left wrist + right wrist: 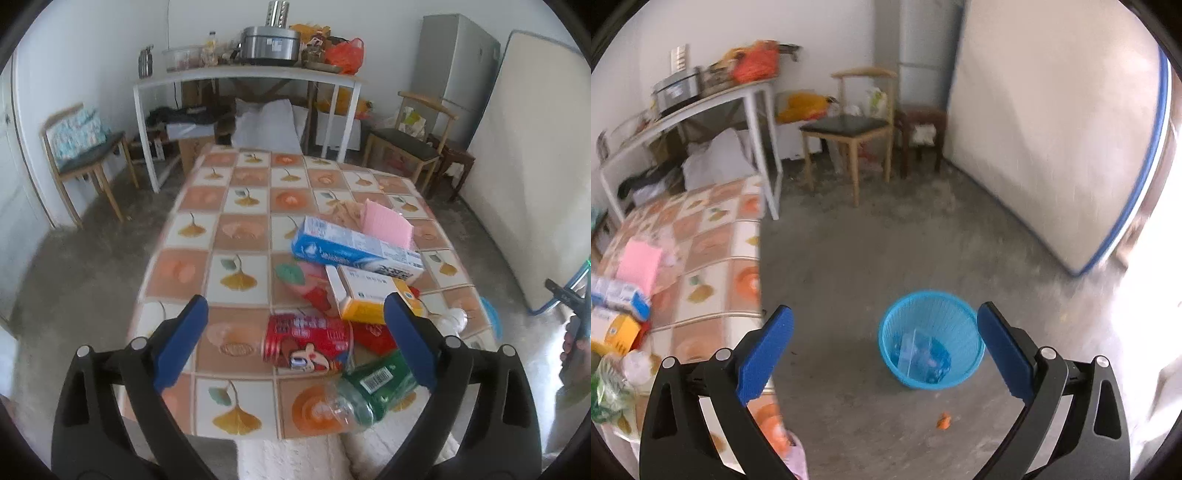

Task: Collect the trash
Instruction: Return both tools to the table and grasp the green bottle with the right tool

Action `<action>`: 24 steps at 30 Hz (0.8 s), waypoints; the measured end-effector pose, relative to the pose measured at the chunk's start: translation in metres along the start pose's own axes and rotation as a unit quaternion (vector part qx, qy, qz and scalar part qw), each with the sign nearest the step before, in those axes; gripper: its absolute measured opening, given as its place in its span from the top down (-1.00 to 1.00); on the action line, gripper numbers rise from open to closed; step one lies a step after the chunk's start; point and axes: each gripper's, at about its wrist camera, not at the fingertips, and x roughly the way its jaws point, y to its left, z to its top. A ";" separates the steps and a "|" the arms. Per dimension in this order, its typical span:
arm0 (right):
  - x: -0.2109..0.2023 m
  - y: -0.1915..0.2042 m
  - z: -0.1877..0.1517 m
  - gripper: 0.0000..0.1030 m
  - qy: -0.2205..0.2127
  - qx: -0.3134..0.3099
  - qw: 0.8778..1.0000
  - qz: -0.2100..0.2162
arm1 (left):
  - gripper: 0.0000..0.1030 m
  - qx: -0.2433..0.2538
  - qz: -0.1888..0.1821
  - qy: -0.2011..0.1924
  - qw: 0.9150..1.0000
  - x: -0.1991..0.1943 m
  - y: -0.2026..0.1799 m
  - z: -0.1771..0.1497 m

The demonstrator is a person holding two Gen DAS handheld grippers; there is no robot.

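Note:
In the left wrist view my left gripper [295,317] is open and empty above a pile of trash on the tiled table [240,206]: a red can [306,338] lying between the fingers, a green plastic bottle [369,391], a yellow and white box [365,295], a blue and white carton [354,247] and a pink paper [386,223]. In the right wrist view my right gripper [886,328] is open and empty above the floor, over a blue basket [931,339] that holds clear plastic trash. The pile shows at that view's left edge.
Wooden chairs [85,155] [849,129] stand beside the table. A white side table [251,77] with a pot and bags is at the back. A mattress [1052,129] leans on the right wall. An orange scrap [943,421] lies on the floor near the basket.

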 end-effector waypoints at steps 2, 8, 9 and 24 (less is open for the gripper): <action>-0.024 0.028 0.003 -0.87 -0.023 -0.027 0.999 0.018 | -0.84 -0.013 -0.016 0.001 1.000 0.001 0.009 -0.007; -0.074 0.092 -0.005 -0.87 -0.012 -0.044 0.979 0.198 | -0.84 -0.056 -0.037 0.011 0.998 0.009 0.035 -0.031; -0.077 0.100 -0.007 -0.87 0.004 -0.037 0.972 0.230 | -0.84 -0.065 -0.046 0.012 0.997 0.011 0.040 -0.035; -0.017 0.238 -0.084 -0.87 0.330 0.134 0.860 0.365 | -0.83 -0.022 -0.153 0.004 0.988 0.023 0.033 -0.102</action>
